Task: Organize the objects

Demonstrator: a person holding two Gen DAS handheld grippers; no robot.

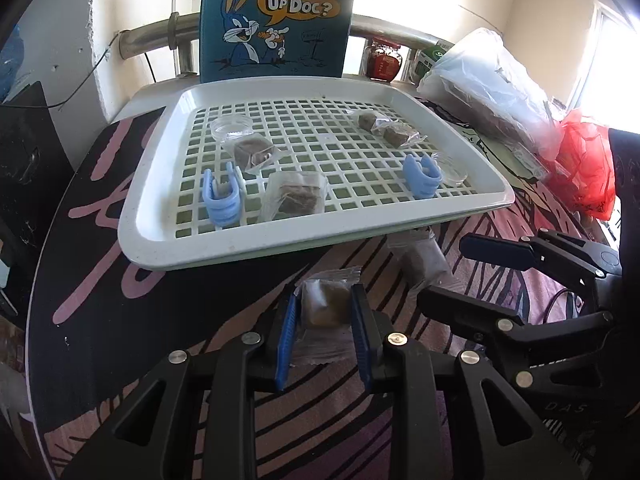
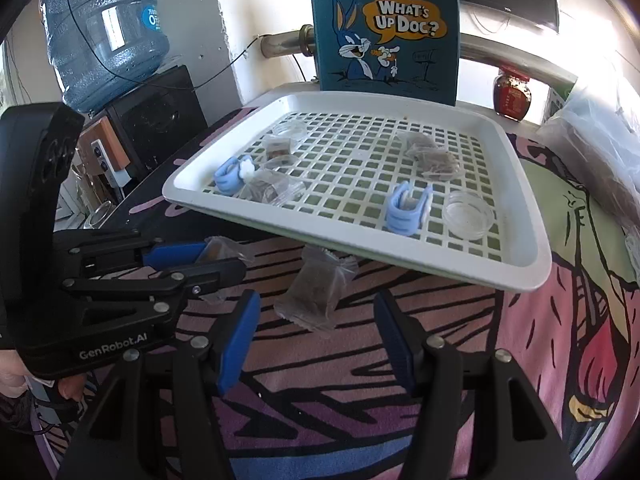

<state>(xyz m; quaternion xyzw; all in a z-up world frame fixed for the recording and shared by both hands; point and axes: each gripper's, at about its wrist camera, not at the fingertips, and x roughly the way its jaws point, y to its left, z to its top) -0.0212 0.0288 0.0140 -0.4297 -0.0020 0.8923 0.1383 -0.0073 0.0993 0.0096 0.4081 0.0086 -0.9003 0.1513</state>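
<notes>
— Pink, purple and black cartoon print covers the round bench. What's on it?

— A white slotted tray at the far side, carrying wrapped brown cubes, two blue clips and two clear round dishes. A blue rabbit-cartoon board stands behind it against a metal rail.

— And the room?

— Pale walls, bright window light on the right, a clear bag and a red one at the bench edge. A water jug sits off left on a dark cabinet.

— The left hand-held gripper?

— Its blue pads are squeezed onto a wrapped cube lying on the bench just in front of the tray.

— The right hand-held gripper?

— Jaws spread about halfway, nothing between them. A second packet lies just ahead of its tips, near the tray's front rim.
</notes>
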